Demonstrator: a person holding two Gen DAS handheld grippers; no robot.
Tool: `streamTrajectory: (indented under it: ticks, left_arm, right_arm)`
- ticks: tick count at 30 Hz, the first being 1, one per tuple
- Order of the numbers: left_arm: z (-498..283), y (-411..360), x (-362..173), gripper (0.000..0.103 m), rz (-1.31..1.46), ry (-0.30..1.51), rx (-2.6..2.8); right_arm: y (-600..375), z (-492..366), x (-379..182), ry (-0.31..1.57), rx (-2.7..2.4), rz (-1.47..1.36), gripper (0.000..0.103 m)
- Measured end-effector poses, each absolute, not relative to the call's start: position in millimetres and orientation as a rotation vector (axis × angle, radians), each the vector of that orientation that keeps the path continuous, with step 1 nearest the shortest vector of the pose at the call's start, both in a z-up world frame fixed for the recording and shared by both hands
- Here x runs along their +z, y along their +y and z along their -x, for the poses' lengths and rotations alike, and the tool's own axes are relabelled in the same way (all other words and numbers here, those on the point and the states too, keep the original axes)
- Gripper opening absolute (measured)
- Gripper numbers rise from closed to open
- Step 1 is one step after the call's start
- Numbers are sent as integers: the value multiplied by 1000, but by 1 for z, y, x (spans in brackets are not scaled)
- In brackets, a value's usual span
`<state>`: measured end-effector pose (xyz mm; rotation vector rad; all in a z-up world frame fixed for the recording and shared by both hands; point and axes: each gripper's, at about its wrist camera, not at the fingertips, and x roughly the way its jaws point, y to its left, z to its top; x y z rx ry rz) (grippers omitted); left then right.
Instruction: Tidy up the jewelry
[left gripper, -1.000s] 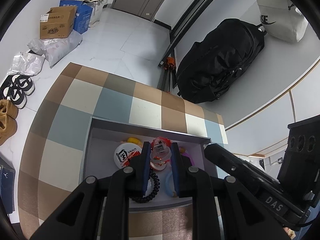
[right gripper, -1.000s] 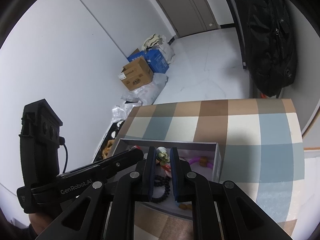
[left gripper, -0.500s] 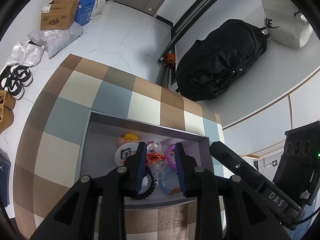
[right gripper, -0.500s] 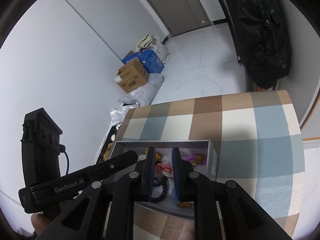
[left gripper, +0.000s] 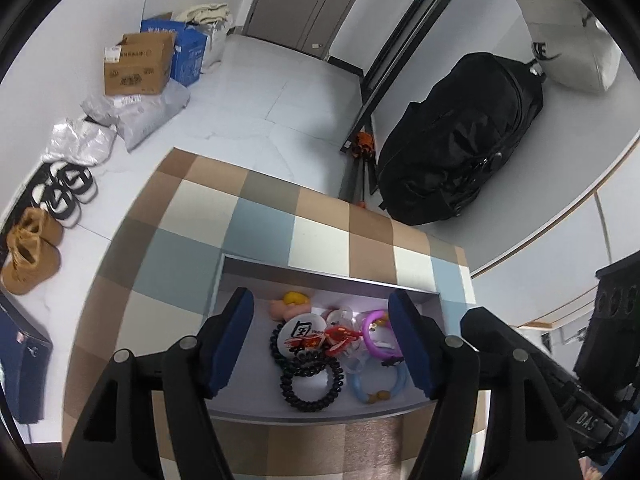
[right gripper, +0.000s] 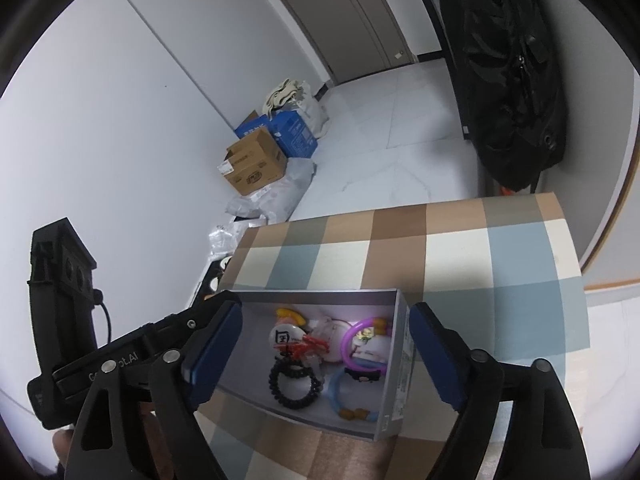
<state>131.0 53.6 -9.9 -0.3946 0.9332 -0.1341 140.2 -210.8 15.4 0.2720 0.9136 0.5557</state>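
Jewelry is lying in one grey box (left gripper: pixel 224 280) on the checked tablecloth (left gripper: pixel 192 240), beneath both grippers: the left gripper (left gripper: pixel 322 344) and right gripper (right gripper: pixel 326 354) have just been opening, grasping nothing. One black coil hair tie (left gripper: pixel 312 384), one purple ring (left gripper: pixel 378 336), one blue bracelet (left gripper: pixel 378 386), one white badge (left gripper: pixel 302 332).

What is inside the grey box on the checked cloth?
Inside the grey box lie a black coil hair tie, a white badge, a purple ring, a blue ring and a red clip. They overlap, so anything beneath stays hidden.
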Motion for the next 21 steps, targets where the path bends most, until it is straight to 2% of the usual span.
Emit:
streamTrajectory:
  ticks: [3, 7, 11, 13, 16, 21]
  left_arm:
    - [-126, 54, -6, 66, 369, 917, -121]
    - [-117, 55, -1, 75, 339, 888, -94]
    - [-105, 55, 6, 76, 306, 852, -91]
    - [-99, 54, 8, 77, 285, 836, -84]
    - [-90, 52, 10, 85, 262, 815, -72]
    - [-74, 50, 15, 86, 239, 768, -65]
  right_arm:
    - [-212, -137, 18, 900, 548, -259, 94]
    - [-214, -130, 24, 870, 532, -232, 99]
    - [-217, -117, 32, 819, 526, -204, 103]
    - [-217, -110, 35, 797, 530, -194, 103]
    - [-217, -98, 40, 767, 538, -170, 103]
    - [-218, -78, 42, 730, 545, -148, 103]
